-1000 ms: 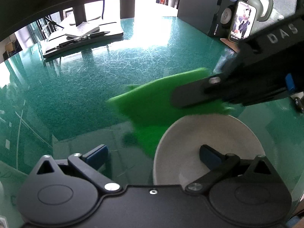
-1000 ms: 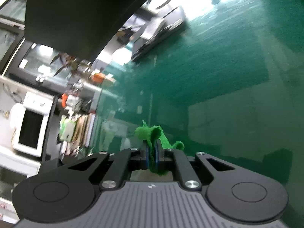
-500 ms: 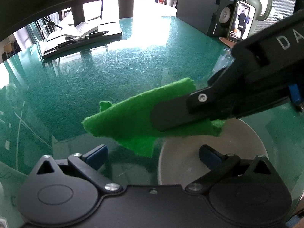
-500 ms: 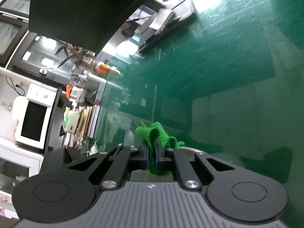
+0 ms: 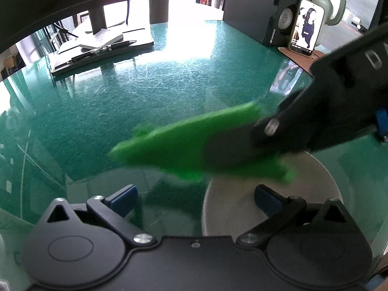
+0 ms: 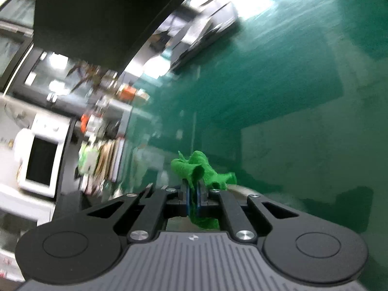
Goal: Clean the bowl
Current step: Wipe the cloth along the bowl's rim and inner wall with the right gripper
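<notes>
With my right jaws (image 6: 192, 195) clamped on the green cloth (image 5: 194, 143) above the white bowl (image 5: 271, 189), which my open left jaws (image 5: 194, 196) straddle at its rim on the green surface (image 5: 145, 92), an unsteadied bowl could skid when I wipe.

We've got a scratched green glass table (image 5: 150, 89) here, with a notebook (image 5: 101, 39) and pen (image 5: 116, 46) on a dark pad at the far end, plus a black speaker (image 5: 283, 19), a lit phone (image 5: 306, 28) leaning against it and a greenish jug (image 5: 332, 2) behind
</notes>
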Demonstrator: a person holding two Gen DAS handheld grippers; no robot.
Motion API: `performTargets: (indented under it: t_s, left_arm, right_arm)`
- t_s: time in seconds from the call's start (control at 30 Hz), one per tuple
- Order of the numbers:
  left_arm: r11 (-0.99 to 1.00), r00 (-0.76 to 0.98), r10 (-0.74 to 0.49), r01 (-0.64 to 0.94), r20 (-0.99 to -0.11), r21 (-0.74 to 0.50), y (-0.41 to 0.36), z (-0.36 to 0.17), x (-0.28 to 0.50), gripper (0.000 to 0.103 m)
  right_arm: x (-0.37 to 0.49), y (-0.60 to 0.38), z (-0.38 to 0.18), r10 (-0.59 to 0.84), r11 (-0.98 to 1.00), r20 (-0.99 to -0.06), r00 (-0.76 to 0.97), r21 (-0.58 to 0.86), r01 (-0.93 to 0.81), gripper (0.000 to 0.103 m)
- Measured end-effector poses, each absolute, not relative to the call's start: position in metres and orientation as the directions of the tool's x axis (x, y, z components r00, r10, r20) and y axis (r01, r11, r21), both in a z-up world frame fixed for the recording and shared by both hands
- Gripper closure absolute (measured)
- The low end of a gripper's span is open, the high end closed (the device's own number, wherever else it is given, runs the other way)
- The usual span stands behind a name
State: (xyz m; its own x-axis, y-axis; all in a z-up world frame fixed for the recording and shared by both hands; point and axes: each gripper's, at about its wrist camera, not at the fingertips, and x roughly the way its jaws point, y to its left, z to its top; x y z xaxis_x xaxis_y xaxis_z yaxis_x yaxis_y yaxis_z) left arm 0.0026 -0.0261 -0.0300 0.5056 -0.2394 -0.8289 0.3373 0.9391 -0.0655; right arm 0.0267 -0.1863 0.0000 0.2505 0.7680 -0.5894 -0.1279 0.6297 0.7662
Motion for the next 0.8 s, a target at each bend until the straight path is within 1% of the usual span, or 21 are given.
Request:
performTargets:
  t_s: [0.3, 0.53, 0.7, 0.8]
  left_arm:
    - [0.938, 0.510, -0.242, 0.339, -0.826, -0.066, -0.027, -0.030, 0.002, 0.000]
    - [0.938, 0.508, -0.242, 0.341, -0.827, -0.065, -0.027, -0.030, 0.002, 0.000]
    - [0.937, 0.507, -0.244, 0.343, -0.827, -0.067, -0.025, -0.030, 0.004, 0.000]
    - [0.944, 0.495, -0.232, 0.322, -0.837, -0.072, -0.019, -0.028, 0.003, 0.000]
  right_arm:
    - [0.022, -0.225, 0.009, 0.709, 0.674, -0.622, 0.333, 0.737, -0.060, 0.098]
    - [0.019, -0.190, 0.001, 0.741, 0.665, -0.629, 0.237, 0.736, -0.126, 0.098]
    - [0.020, -0.214, 0.006, 0.703, 0.688, -0.641, 0.308, 0.723, -0.068, 0.098]
    - [0.017, -0.222, 0.011, 0.689, 0.698, -0.643, 0.334, 0.713, -0.067, 0.095]
